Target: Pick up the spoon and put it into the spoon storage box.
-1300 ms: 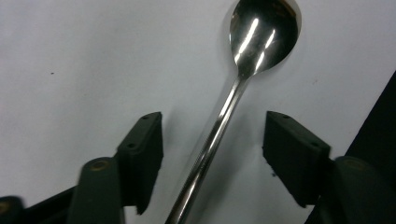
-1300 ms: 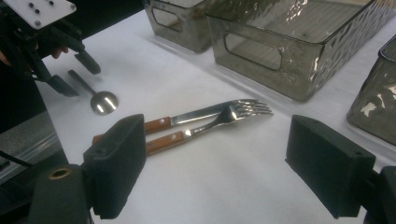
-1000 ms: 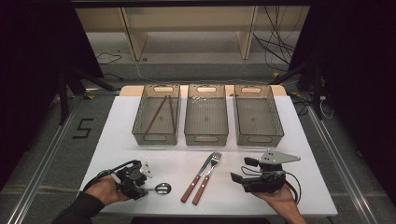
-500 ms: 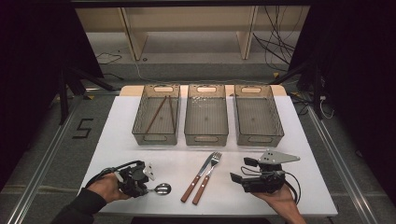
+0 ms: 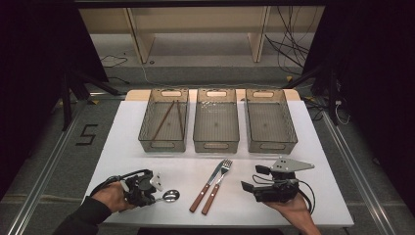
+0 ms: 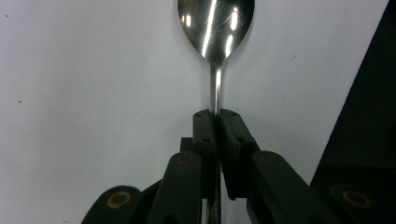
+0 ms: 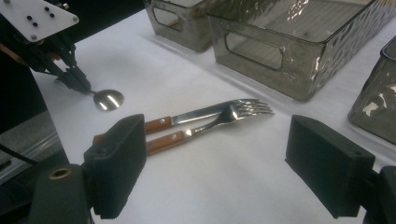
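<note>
A steel spoon (image 6: pixel 215 23) lies on the white table, bowl pointing away from my left gripper (image 6: pixel 215 114). Its jaws have just been closing, and their pads now press on the thin handle. From above, the left gripper (image 5: pixel 154 197) is at the front left, with the spoon's bowl (image 5: pixel 170 196) sticking out to its right. My right gripper (image 5: pixel 251 178) rests at the front right, held in a hand, jaws wide open and nothing between them. In the right gripper view, a fork (image 7: pixel 224 116) and a knife (image 7: pixel 201 113) with wooden handles lie side by side beyond the right gripper (image 7: pixel 215 168).
Three smoky clear bins stand in a row at the back: the left bin (image 5: pixel 163 145) holds a pair of chopsticks (image 5: pixel 164 120), then come the middle bin (image 5: pixel 216 145) and the right bin (image 5: pixel 272 145). The table's front edge runs just below both hands.
The left gripper's jaws have drawn together on the spoon's handle. Neither hand has shifted, and the spoon, fork and knife lie where they were.
</note>
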